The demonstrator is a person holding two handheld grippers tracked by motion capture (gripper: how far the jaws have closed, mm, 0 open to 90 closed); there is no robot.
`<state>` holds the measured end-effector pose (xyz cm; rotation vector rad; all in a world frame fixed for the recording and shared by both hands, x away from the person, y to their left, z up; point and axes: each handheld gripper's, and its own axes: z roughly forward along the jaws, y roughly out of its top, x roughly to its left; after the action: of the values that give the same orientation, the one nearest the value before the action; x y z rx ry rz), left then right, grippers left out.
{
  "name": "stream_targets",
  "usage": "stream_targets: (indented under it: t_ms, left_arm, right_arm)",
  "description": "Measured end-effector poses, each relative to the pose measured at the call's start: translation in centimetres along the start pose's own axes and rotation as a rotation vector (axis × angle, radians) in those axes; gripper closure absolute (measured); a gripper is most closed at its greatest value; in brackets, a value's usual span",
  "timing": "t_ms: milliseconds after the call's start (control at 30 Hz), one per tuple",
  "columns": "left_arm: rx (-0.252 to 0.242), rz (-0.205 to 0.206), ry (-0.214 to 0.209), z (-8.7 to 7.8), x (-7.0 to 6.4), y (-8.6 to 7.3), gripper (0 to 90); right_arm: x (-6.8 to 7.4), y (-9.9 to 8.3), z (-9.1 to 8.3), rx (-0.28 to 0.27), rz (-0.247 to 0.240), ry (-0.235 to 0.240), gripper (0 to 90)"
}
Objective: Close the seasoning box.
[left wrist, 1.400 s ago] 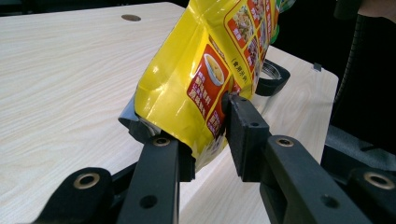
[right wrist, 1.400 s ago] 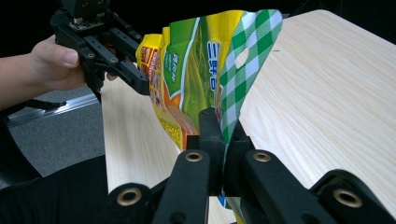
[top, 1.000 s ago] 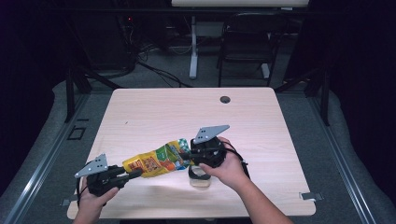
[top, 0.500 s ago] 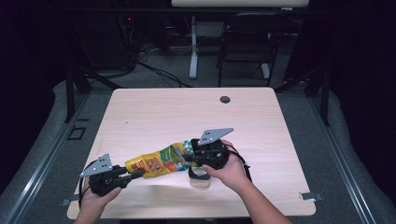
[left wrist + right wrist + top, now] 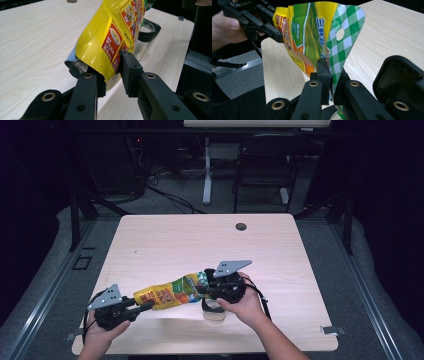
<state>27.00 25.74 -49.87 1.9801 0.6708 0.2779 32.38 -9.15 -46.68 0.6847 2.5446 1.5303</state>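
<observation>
Yellow-and-green foil snack pouch [image 5: 172, 292], printed with food pictures, held clear of the pale wooden table [image 5: 165, 240] and stretched between two grippers near the table's front edge. Left gripper [image 5: 146, 306]: jaws clamped on the pouch's yellow end, at the front-left of the table. Right gripper [image 5: 201, 290]: jaws pinched on the green checked end with its round hanging hole, near the front middle. Small black-rimmed clear container [image 5: 214, 309]: resting on the table, directly beneath the right gripper. Dark round grommet [image 5: 241, 226]: near the table's far edge.
</observation>
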Motion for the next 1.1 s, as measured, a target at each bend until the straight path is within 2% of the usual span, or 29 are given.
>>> stream_targets:
  t_ms: [133, 633, 833, 1100]
  left_arm:
    - [0.009, 0.004, 0.009, -0.2, -0.2, 0.1, 75.4]
    - [0.031, 0.025, 0.028, -0.5, -0.9, 0.9, 75.7]
    - [0.049, 0.057, 0.034, -0.6, -1.2, 1.9, 75.9]
    - [0.064, 0.08, 0.041, -0.7, -1.5, 3.0, 76.1]
  right_arm:
    - [0.2, -0.4, 0.1, -0.004, -0.016, -0.004, 87.3]
    - [-0.3, -1.7, -0.6, -0.085, 0.036, 0.014, 83.0]
    - [-0.5, -2.2, -1.4, -0.116, 0.054, 0.016, 84.3]
    - [-0.4, -2.5, -1.9, -0.099, 0.032, -0.001, 87.8]
